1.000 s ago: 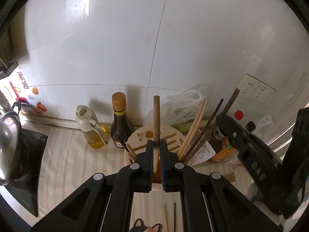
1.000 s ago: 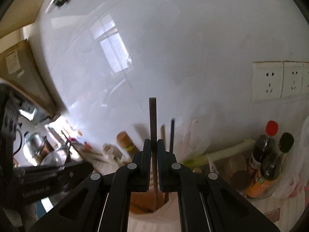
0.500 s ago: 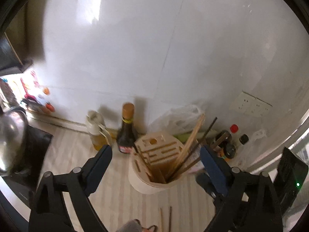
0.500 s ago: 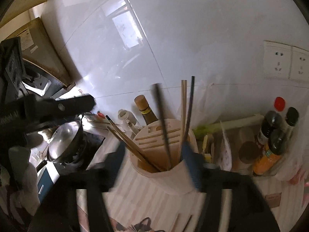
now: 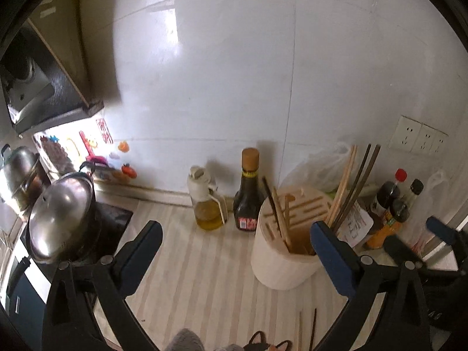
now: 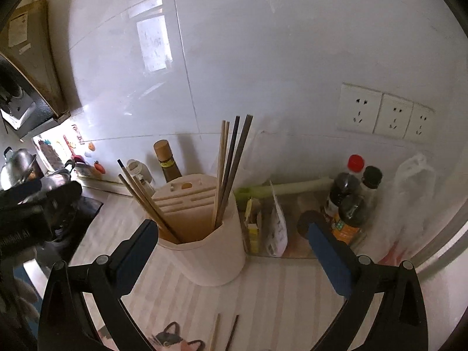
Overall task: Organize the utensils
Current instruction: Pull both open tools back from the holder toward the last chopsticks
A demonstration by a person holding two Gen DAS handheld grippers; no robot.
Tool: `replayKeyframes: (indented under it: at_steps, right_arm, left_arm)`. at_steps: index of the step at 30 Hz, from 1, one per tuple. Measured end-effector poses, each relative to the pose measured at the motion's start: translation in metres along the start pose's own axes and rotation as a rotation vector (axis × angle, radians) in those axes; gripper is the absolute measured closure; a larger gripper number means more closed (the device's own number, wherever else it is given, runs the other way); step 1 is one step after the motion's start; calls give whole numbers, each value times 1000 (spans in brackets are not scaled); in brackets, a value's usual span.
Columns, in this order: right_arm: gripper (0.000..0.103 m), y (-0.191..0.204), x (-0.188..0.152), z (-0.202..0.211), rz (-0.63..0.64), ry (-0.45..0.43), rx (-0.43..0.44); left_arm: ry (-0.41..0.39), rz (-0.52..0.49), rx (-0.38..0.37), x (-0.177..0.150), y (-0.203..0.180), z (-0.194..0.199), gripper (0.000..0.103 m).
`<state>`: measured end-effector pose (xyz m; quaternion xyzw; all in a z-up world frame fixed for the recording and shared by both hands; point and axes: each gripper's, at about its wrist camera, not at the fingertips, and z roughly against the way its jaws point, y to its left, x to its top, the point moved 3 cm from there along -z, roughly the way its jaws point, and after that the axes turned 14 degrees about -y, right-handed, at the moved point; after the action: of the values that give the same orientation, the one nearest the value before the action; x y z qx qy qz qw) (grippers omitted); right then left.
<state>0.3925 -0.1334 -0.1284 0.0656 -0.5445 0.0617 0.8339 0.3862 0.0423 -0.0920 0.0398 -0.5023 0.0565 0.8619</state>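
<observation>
While both grippers [image 5: 235, 241] [image 6: 232, 241] spread wider, empty, bottles [image 5: 248, 193] flank the utensil holder [image 6: 204, 251].

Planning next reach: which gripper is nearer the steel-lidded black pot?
Left. The left gripper is beside the steel-lidded black pot; the right gripper is beyond the cream utensil holder. Both jaws opening, empty.

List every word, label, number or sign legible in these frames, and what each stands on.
None can be read.
Dark sauce bottle: red label, too blurred.
Red wall sticker: characters, unreadable.
Paper packet: print too small.
Orange-labelled bottle: label blurred.
</observation>
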Motion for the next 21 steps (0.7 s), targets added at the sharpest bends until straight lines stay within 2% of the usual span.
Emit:
replayKeyframes:
  at_steps: [6, 10, 12, 15, 16, 19, 21]
  right_arm:
    - [0, -3, 10, 20, -25, -32, -20]
    - [0, -14, -2, 26, -105, 17, -21]
    - [0, -21, -26, 20, -131, 106, -37]
    - [0, -29, -80, 3, -149, 260, -73]
    - [3, -30, -99, -4, -157, 313, -73]
    - [28, -33, -171, -31, -201, 518, -55]
    - [32, -35, -202, -41, -231, 590, -42]
  left_arm:
    - [-6, 24, 11, -5, 7, 12, 0]
    - [8, 33, 11, -22, 11, 19, 0]
    - [49, 20, 26, -42, 11, 14, 0]
    - [142, 6, 23, -82, 11, -2, 0]
    - [186, 9, 22, -100, 12, -9, 0]
    - [283, 0, 31, -145, 11, -26, 0]
    - [352, 1, 37, -176, 11, -38, 0]
